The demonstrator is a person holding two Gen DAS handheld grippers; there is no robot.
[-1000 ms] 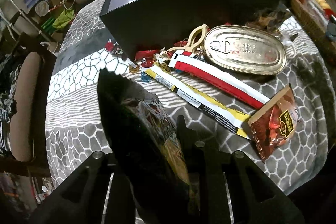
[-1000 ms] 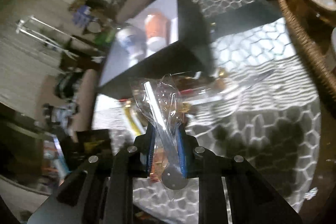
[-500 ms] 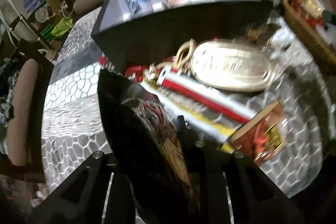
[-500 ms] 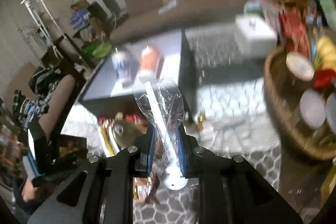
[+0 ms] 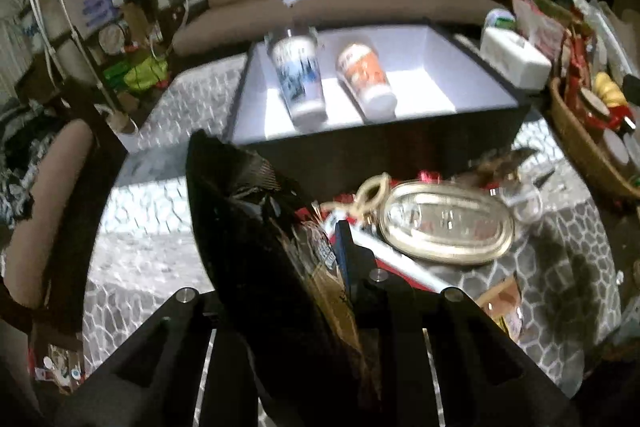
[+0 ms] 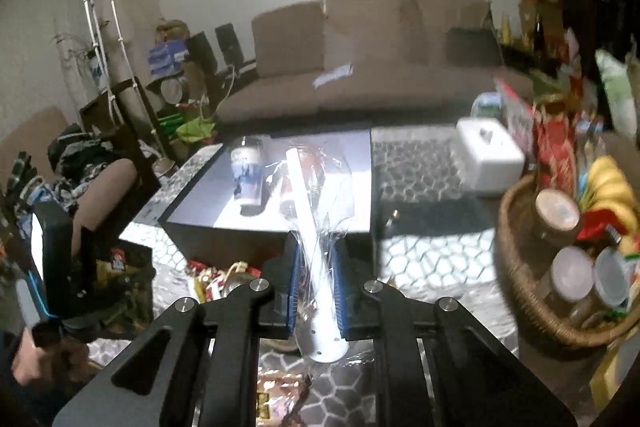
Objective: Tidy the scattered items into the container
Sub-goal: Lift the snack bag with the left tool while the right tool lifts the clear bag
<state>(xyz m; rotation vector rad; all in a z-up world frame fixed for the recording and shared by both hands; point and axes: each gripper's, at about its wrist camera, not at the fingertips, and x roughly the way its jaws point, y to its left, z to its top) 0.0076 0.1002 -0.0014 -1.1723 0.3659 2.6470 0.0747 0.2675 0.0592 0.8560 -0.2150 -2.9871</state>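
A black box (image 5: 400, 143) with a white inside holds a blue cup (image 5: 298, 79) and an orange cup (image 5: 366, 75) lying down; it also shows in the right wrist view (image 6: 224, 227). My left gripper (image 5: 316, 267) is shut on a black snack bag (image 5: 256, 247), raised above the table in front of the box. My right gripper (image 6: 316, 279) is shut on a clear-wrapped white spoon (image 6: 316, 251), held above the table before the box. An oval tin (image 5: 444, 227), wrapped sticks (image 5: 400, 259), small candies and a brown sachet (image 5: 500, 303) lie on the table.
The table has a grey hexagon-pattern cloth (image 5: 160, 227). A wicker basket (image 6: 516, 267) with jars and snacks stands at the right. A white tissue box (image 6: 488, 151) sits behind it. A brown sofa (image 6: 360, 75) lies beyond the table, a chair (image 5: 52, 195) at the left.
Both grippers have risen and tilted up with their items, so the box's inside and the sofa now show. The right gripper swung from the table's right side to face the box.
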